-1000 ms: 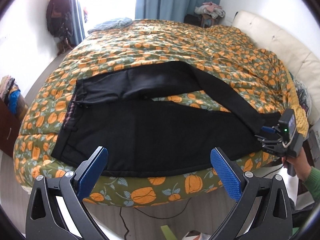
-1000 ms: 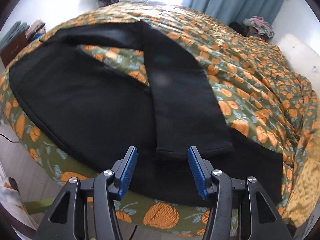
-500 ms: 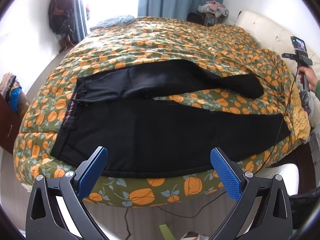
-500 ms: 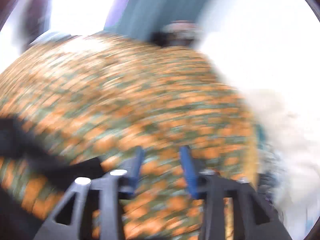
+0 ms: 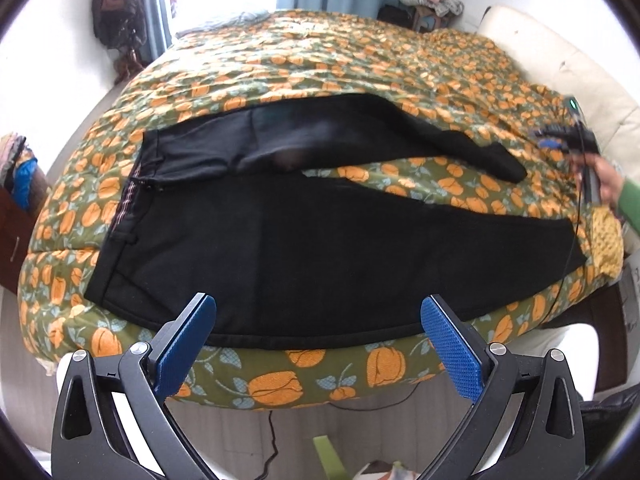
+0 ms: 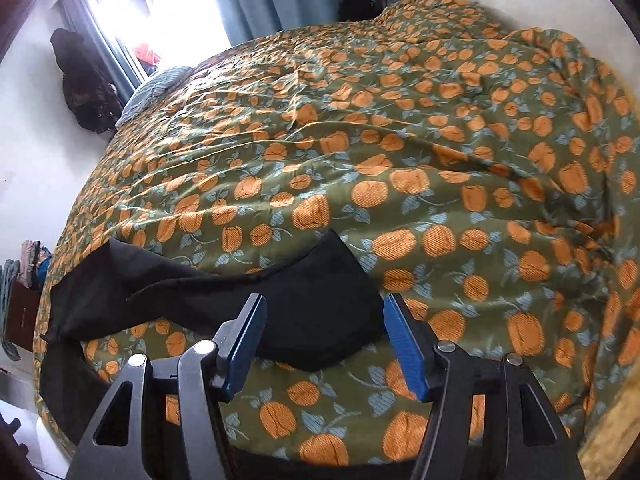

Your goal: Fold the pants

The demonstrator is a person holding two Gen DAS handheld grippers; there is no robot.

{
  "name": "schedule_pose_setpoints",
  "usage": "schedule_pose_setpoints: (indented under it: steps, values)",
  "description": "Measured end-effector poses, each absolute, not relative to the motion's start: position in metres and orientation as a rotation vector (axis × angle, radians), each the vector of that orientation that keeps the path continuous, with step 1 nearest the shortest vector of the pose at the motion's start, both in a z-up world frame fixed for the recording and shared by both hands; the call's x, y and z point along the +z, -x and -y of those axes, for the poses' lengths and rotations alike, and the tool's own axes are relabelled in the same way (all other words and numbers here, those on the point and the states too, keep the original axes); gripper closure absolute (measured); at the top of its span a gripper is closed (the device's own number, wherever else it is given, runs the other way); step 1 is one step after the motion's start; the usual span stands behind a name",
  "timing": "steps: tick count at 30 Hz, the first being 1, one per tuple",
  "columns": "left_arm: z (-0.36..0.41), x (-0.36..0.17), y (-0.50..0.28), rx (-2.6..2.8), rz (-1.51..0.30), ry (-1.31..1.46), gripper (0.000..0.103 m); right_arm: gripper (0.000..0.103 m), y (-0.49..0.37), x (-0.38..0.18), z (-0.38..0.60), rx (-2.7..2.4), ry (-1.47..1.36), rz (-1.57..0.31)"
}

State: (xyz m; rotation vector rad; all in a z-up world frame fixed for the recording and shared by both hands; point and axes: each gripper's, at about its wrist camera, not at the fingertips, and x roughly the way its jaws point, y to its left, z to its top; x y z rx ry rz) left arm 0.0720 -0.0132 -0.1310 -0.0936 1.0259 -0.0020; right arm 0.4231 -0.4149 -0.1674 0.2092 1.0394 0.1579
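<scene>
Your right tool, open and empty, has flung the far leg off the near one; the pants lie spread; your left tool gapes idle.

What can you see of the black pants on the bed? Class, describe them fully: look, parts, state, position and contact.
The black pants look like plain matte woven cloth and lie unfolded on the orange-flowered bedspread. The waistband, with belt loops and a striped inner lining, is at the left. The near leg lies flat along the bed's edge; the far leg angles away, its end rumpled. The legs form a V with bedspread showing between. The right gripper hovers open at that far end; neither gripper holds the cloth.
</scene>
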Motion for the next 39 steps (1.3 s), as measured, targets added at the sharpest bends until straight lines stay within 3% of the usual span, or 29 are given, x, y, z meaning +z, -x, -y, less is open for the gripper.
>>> schedule_pose_setpoints:
  steps: [12, 13, 14, 15, 18, 21, 22, 24, 25, 26, 30, 35, 39]
  values:
    - [0.013, -0.167, -0.102, 0.046, -1.146, 0.087, 0.001, 0.045, -0.536, -0.256, 0.395, 0.222, 0.032, -1.299]
    - [0.013, -0.171, -0.105, 0.044, -1.159, 0.085, 0.001, 0.05, -0.538, -0.262, 0.397, 0.244, 0.015, -1.329]
    - [0.015, -0.175, -0.107, 0.041, -1.171, 0.084, 0.001, 0.081, -0.54, -0.268, 0.394, 0.283, 0.022, -1.376]
    - [0.016, -0.177, -0.109, 0.037, -1.178, 0.081, 0.001, 0.095, -0.54, -0.269, 0.389, 0.293, 0.075, -1.396]
    - [0.021, -0.181, -0.113, 0.026, -1.181, 0.072, 0.001, 0.096, -0.548, -0.238, 0.388, 0.256, 0.179, -1.296]
    - [0.025, -0.181, -0.121, 0.013, -1.174, 0.074, 0.001, 0.096, -0.563, -0.184, 0.411, -0.032, 0.281, -1.037]
    - [0.026, -0.181, -0.124, 0.009, -1.17, 0.076, 0.001, 0.094, -0.564, -0.168, 0.42, -0.094, 0.259, -0.952]
    - [0.028, -0.179, -0.129, -0.004, -1.159, 0.088, 0.001, 0.07, -0.567, -0.163, 0.43, -0.158, 0.2, -0.934]
    - [0.027, -0.179, -0.132, -0.012, -1.155, 0.1, 0.001, 0.045, -0.568, -0.166, 0.432, -0.192, 0.201, -0.95]
    - [0.025, -0.179, -0.135, -0.018, -1.15, 0.112, 0.001, 0.041, -0.565, -0.17, 0.431, -0.199, 0.209, -0.953]
    - [0.008, -0.174, -0.163, -0.008, -1.061, 0.071, 0.001, 0.041, -0.54, -0.186, 0.412, -0.125, 0.174, -0.958]
    - [-0.055, -0.183, -0.252, 0.153, -0.884, 0.017, 0.001, 0.037, -0.464, -0.196, 0.354, 0.089, -0.036, -0.89]
    - [-0.128, -0.257, -0.313, 0.434, -1.066, 0.025, 0.001, 0.032, -0.38, -0.211, 0.305, 0.248, -0.228, -0.857]
